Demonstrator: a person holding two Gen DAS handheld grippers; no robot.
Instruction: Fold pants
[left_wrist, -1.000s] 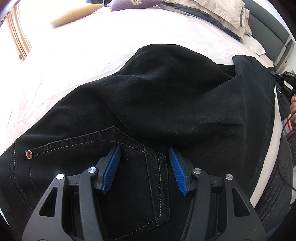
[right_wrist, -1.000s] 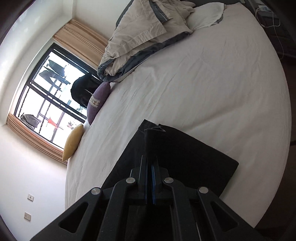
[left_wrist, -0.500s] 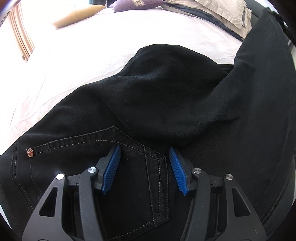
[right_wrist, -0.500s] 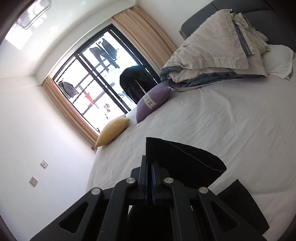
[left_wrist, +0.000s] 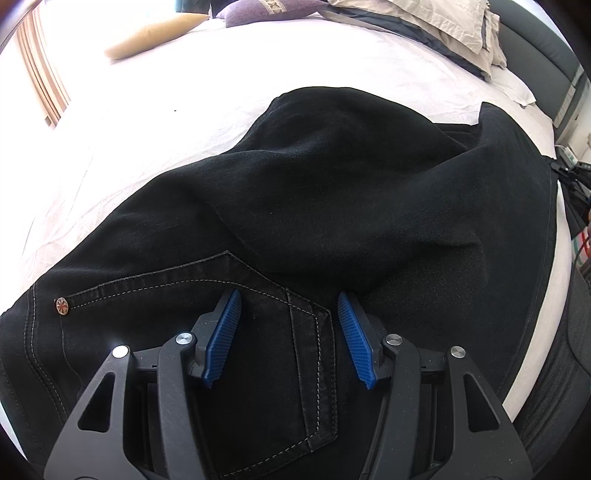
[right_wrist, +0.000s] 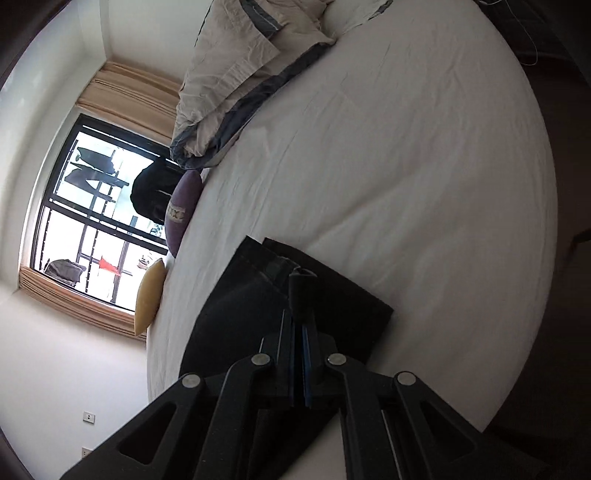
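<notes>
Black jeans (left_wrist: 303, 206) lie spread across the white bed (left_wrist: 147, 122). My left gripper (left_wrist: 288, 332) is open, its blue pads either side of the back pocket (left_wrist: 258, 332) near the waist. My right gripper (right_wrist: 298, 332) is shut on the hem of a pant leg (right_wrist: 301, 291) and holds it above the other leg's end (right_wrist: 343, 310), which lies flat on the sheet. In the left wrist view that leg (left_wrist: 517, 155) stretches to the far right.
A rumpled beige duvet (right_wrist: 251, 74) and a white pillow (left_wrist: 513, 85) lie at the head of the bed. A purple cushion (right_wrist: 183, 210) and a yellow cushion (right_wrist: 147, 295) sit by the window side. The mattress edge (left_wrist: 546, 332) runs along the right.
My right gripper swung the held leg up high, then brought it back down low over the bed. The left gripper has not moved.
</notes>
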